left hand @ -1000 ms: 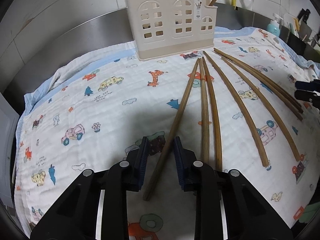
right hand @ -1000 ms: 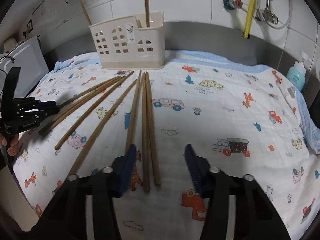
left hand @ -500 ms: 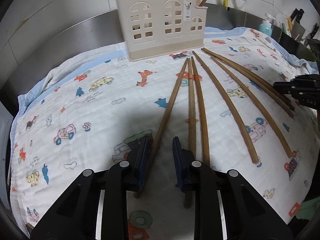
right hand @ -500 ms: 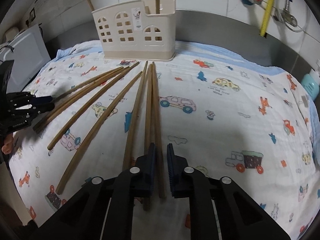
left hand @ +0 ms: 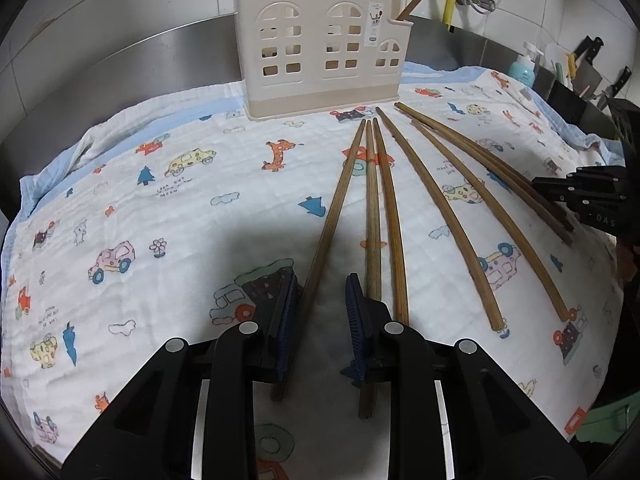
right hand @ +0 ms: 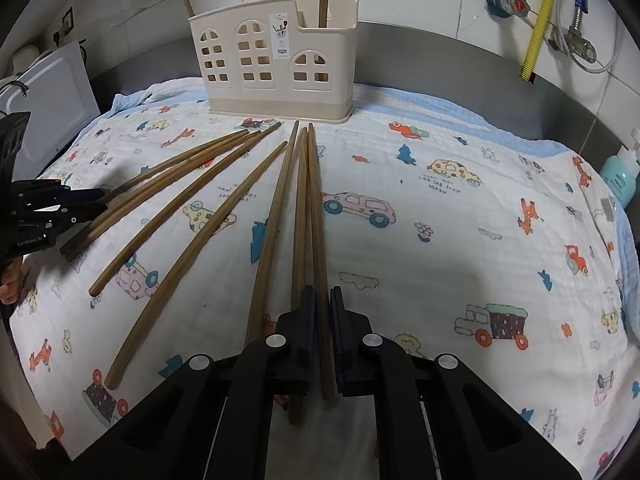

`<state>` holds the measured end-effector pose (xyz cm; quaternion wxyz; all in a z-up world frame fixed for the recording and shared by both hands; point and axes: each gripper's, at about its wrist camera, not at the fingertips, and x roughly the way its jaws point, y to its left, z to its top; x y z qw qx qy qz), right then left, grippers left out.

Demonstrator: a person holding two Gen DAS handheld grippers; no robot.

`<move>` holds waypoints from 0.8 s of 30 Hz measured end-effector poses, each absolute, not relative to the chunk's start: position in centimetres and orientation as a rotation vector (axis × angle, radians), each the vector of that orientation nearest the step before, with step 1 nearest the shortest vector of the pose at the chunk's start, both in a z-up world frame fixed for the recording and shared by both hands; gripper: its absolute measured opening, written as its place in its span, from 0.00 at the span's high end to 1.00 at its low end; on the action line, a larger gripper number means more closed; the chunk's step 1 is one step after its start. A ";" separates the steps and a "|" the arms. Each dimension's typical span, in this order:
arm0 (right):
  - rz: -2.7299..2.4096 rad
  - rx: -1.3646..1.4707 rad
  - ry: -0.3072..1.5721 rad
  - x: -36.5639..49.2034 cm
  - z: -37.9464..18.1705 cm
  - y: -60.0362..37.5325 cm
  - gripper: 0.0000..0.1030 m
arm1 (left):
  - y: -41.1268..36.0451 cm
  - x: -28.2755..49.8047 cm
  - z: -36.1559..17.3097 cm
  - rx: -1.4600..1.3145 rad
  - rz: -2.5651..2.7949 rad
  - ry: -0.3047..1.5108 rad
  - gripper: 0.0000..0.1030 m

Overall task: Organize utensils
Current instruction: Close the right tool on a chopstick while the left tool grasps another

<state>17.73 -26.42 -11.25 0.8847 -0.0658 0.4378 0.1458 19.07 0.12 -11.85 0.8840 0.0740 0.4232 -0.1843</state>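
Wooden chopsticks, seven of them, lie fanned on a cartoon-print cloth (left hand: 168,216) over the desk, far tips converging toward a beige utensil holder (left hand: 324,48) standing at the back edge of the cloth.

Left wrist view: left claw (left hand: 320,312) spread, low over the cloth, straddling the near part of the leftmost chopstick (left hand: 332,232). That stick sits just beside the left pad (left hand: 286,312), contact unclear. Next chopstick (left hand: 372,216) runs under the right finger. Two more chopsticks already stand in the holder, one at each end, both tilted. Right claw (left hand: 576,196) comes in from the right edge, near the butt ends of the outermost chopsticks. Blue bottle (left hand: 522,70) and knives sit far right by the wall.

Right wrist view: right claw (right hand: 323,320) pressed together, pinching the rightmost chopstick (right hand: 316,220) near its butt end. Butt pokes out just behind the pads; the far tip seems to rest on the cloth, hard to be sure. Neighbour chopstick (right hand: 299,216) lies just beside it, passing under the left finger. Left claw (right hand: 60,208) visible at the left edge, by the outer sticks. Holder (right hand: 276,68) at the back, yellow hose (right hand: 540,20) on the tiled wall.
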 end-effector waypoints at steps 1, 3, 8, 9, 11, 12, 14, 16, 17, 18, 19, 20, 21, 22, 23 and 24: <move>0.303 -0.136 0.910 17.7 -11.2 -26.4 0.93 | 0.1 19.1 -11.9 0.159 -0.380 0.881 0.76; 0.303 -0.131 0.909 17.6 -11.2 -26.4 0.93 | 0.1 19.1 -11.8 0.155 -0.373 0.884 0.77; 0.295 -0.120 0.908 17.1 -11.0 -26.7 0.94 | 0.4 19.4 -11.7 0.136 -0.340 0.899 0.87; 0.293 -0.120 0.907 17.0 -11.0 -26.7 0.94 | 0.4 19.4 -11.7 0.136 -0.337 0.902 0.87; 0.290 -0.117 0.907 16.9 -10.9 -26.8 0.94 | 0.3 19.4 -11.7 0.138 -0.332 0.904 0.87; 0.288 -0.116 0.908 16.8 -11.0 -26.9 0.94 | 0.3 19.4 -11.7 0.140 -0.331 0.905 0.87; 0.281 -0.117 0.911 16.8 -11.1 -27.0 0.94 | 0.3 19.4 -11.7 0.136 -0.328 0.909 0.87; 0.284 -0.108 0.911 16.8 -11.2 -27.1 0.94 | 0.2 19.3 -11.7 0.142 -0.329 0.909 0.87; 0.285 -0.108 0.911 16.8 -11.2 -27.1 0.94 | 0.3 19.3 -11.7 0.140 -0.328 0.910 0.86; 0.286 -0.110 0.911 16.8 -11.2 -27.1 0.93 | 0.3 19.3 -11.7 0.140 -0.327 0.912 0.86; 0.285 -0.109 0.909 16.8 -11.2 -27.1 0.93 | 0.2 19.3 -11.7 0.143 -0.328 0.912 0.86; 0.285 -0.110 0.909 16.8 -11.2 -27.1 0.93 | 0.3 19.3 -11.7 0.142 -0.328 0.913 0.86; 0.285 -0.113 0.906 16.7 -11.2 -27.1 0.93 | 0.3 19.3 -11.7 0.136 -0.326 0.915 0.86; 0.284 -0.116 0.904 16.7 -11.2 -27.0 0.93 | 0.3 19.3 -11.7 0.132 -0.325 0.917 0.86; 0.282 -0.115 0.903 16.7 -11.2 -27.0 0.93 | 0.2 19.4 -11.7 0.133 -0.325 0.919 0.86; 0.281 -0.117 0.904 16.7 -11.2 -27.0 0.93 | 0.2 19.4 -11.7 0.135 -0.325 0.920 0.86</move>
